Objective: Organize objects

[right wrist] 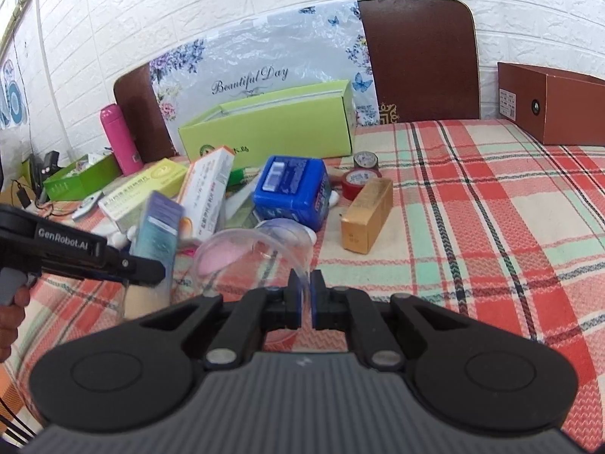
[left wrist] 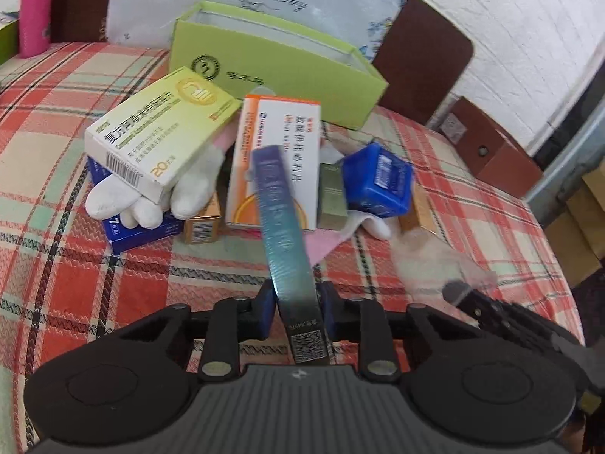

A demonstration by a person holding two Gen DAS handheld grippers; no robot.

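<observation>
- Your left claw pinches a slim teal carton, lifted before the open green box.
- Your right claw pinches a clear plastic bowl's rim.
- The box looks unfilled; the pile of medicine cartons before it is unsorted.

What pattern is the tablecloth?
The tablecloth is red, cream and mint plaid with dark lines; clearest in the right wrist view.

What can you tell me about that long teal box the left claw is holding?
The teal box is a long, slim carton, glossy, fading from purple-blue at its far end to teal nearer the camera, with pale print along it and a QR code on a white patch at the near end. The left gripper clamps it near that end. It points away, raised above the pile of boxes.
</observation>
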